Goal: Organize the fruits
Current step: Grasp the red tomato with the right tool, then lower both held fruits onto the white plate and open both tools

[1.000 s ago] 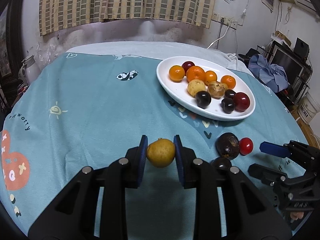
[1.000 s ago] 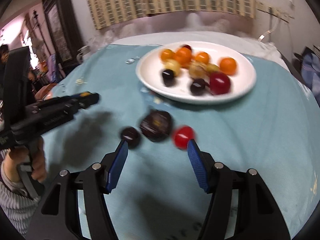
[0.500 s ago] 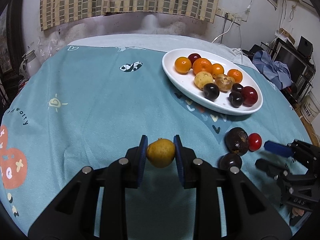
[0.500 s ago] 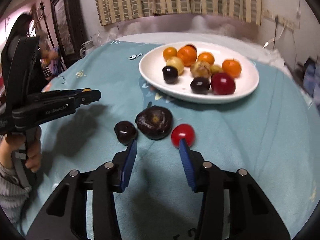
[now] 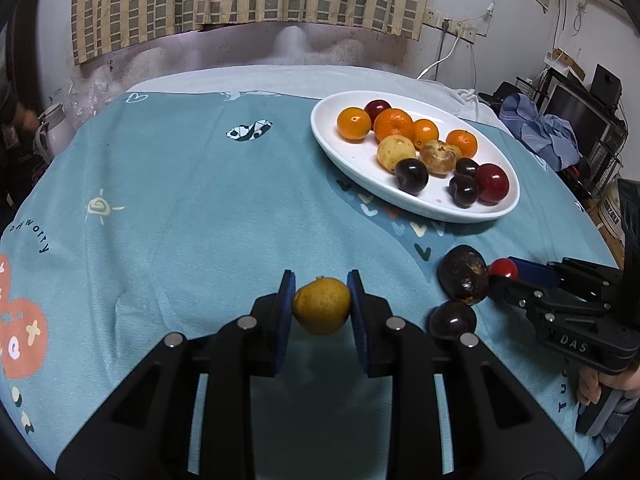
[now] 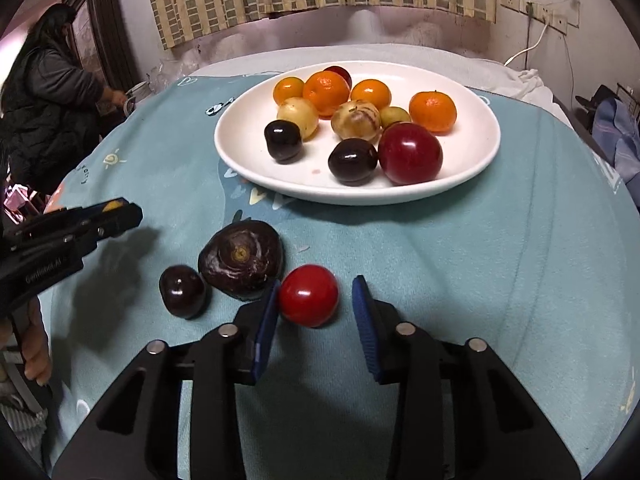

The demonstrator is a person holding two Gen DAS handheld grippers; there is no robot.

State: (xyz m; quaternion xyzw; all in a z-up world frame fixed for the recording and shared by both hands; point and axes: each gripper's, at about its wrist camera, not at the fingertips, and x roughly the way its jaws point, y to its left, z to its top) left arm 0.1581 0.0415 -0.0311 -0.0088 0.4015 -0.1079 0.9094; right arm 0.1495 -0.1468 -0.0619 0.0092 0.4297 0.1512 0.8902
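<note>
My left gripper [image 5: 320,307] is shut on a small yellow fruit [image 5: 322,306] and holds it above the teal cloth. My right gripper [image 6: 315,307] is open with a small red fruit [image 6: 309,295] between its pads; the left pad touches it, the right pad stands apart. Beside it lie a big dark purple fruit [image 6: 241,257] and a small dark cherry [image 6: 183,291]. The white oval plate [image 6: 476,160] holds several oranges, yellow fruits, dark cherries and a red plum [image 6: 410,153]. The plate also shows in the left wrist view [image 5: 416,205].
A teal printed cloth [image 5: 160,200] covers the round table. A curtain and wall stand behind. A person in dark clothes [image 6: 48,96] is at the far left. A shelf with clothes and a monitor [image 5: 572,120] stands to the right.
My right gripper has moved forward and down so that the red fruit now sits between its pads. My left gripper still holds the yellow fruit and has shifted slightly.
</note>
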